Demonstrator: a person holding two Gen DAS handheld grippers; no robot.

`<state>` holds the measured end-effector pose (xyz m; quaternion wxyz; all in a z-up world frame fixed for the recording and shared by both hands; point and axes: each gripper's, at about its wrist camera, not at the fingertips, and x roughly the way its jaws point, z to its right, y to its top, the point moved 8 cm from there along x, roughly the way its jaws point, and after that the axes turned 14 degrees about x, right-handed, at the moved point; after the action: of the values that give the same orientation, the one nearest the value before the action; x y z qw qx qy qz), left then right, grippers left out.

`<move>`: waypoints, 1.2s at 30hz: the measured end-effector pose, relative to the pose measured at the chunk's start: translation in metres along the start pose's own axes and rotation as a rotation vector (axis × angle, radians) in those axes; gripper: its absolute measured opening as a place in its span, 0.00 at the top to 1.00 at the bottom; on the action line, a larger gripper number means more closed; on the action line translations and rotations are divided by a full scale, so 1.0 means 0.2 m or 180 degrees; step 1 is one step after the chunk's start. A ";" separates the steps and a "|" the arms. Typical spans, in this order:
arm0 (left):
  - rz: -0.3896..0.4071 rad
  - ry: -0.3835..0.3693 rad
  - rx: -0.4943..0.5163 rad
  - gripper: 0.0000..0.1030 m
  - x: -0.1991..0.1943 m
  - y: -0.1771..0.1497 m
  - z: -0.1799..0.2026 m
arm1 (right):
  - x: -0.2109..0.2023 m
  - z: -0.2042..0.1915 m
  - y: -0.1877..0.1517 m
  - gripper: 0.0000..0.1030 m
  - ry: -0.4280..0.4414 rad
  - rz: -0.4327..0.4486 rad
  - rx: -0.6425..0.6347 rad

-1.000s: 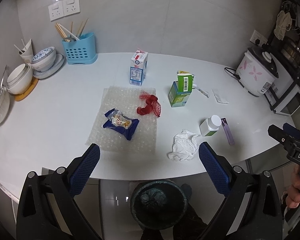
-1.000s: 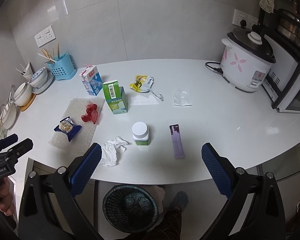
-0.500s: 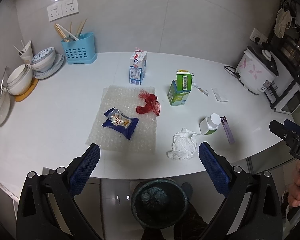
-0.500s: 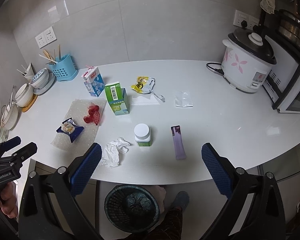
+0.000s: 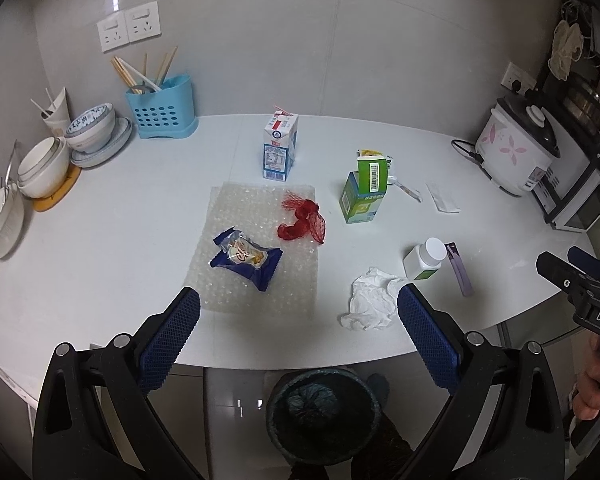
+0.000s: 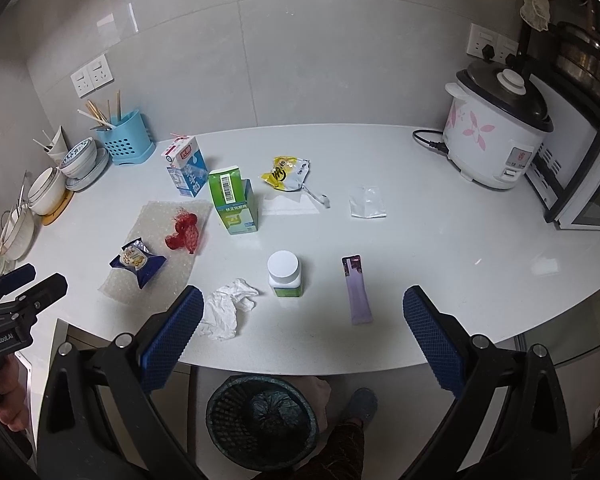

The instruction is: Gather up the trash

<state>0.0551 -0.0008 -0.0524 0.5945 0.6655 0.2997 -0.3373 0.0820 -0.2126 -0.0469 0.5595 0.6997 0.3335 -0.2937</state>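
Hovering over the near edge of the white countertop (image 5: 100,240), the left gripper (image 5: 298,328) has its blue-padded jaws spread wide and carries nothing; the right gripper (image 6: 302,326) hangs likewise, released and empty. From the left wrist view, a sheet of bubble wrap (image 5: 256,292) lies at 12 o'clock, just ahead of the gripper, with a blue snack wrapper (image 5: 246,258) and a red mesh net (image 5: 303,223) resting on it. A crumpled white tissue (image 5: 370,300) sits at 1 o'clock, close to the right pad. Beyond it stand a white-capped bottle (image 5: 425,258) and a purple sachet (image 5: 459,269) just beside each other. Farther back, a blue-and-white milk carton (image 5: 280,148) stands upright at 12 o'clock, and an opened green box (image 5: 364,194) at 1 o'clock. In the right wrist view, a yellow snack bag (image 6: 286,174) and a clear plastic packet (image 6: 367,207) lie farther back. A dark mesh trash bin (image 6: 262,420) stands on the floor below the counter edge, at 6 o'clock.
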 end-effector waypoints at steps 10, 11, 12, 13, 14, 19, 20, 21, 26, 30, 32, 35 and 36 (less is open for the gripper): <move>-0.0033 0.0028 -0.0020 0.06 0.07 0.00 -0.06 | 0.05 0.00 -0.01 0.07 -0.0114 -0.0064 -0.0045; -0.0044 0.0035 -0.0031 0.06 0.09 0.00 -0.08 | 0.07 -0.01 -0.02 0.07 -0.0141 -0.0077 -0.0067; -0.0058 0.0051 -0.0040 0.06 0.12 -0.01 -0.10 | 0.09 0.00 -0.02 0.07 -0.0182 -0.0099 -0.0093; -0.0078 0.0076 -0.0048 0.06 0.15 -0.01 -0.12 | 0.12 -0.01 -0.02 0.07 -0.0188 -0.0118 -0.0100; -0.0088 0.0098 -0.0051 0.06 0.18 -0.01 -0.14 | 0.15 -0.01 -0.02 0.07 -0.0188 -0.0140 -0.0104; -0.0232 0.0128 -0.0136 0.06 0.37 -0.02 -0.22 | 0.31 -0.02 -0.03 0.07 -0.0192 -0.0274 -0.0125; -0.0267 0.0125 -0.0162 0.06 0.41 -0.03 -0.23 | 0.34 -0.01 -0.03 0.07 -0.0201 -0.0295 -0.0129; -0.0302 0.0122 -0.0185 0.06 0.46 -0.03 -0.24 | 0.37 -0.01 -0.03 0.07 -0.0195 -0.0316 -0.0125; -0.0443 0.0117 -0.0228 0.06 0.66 -0.06 -0.29 | 0.53 -0.01 -0.04 0.07 -0.0206 -0.0392 -0.0160; -0.0568 0.0076 -0.0333 0.07 0.80 -0.09 -0.33 | 0.65 -0.01 -0.07 0.08 -0.0223 -0.0495 -0.0192; -0.0629 0.0071 -0.0377 0.07 0.86 -0.11 -0.34 | 0.70 -0.01 -0.07 0.09 -0.0262 -0.0498 -0.0230; -0.0707 0.0072 -0.0436 0.07 0.94 -0.12 -0.36 | 0.77 0.00 -0.08 0.10 -0.0285 -0.0557 -0.0218; -0.0718 0.0077 -0.0450 0.07 0.96 -0.13 -0.37 | 0.79 0.00 -0.08 0.11 -0.0292 -0.0567 -0.0209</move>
<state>0.1560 0.0749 -0.2178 0.5945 0.5881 0.4028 -0.3721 0.1646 -0.1877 -0.1813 0.5684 0.6344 0.3779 -0.3629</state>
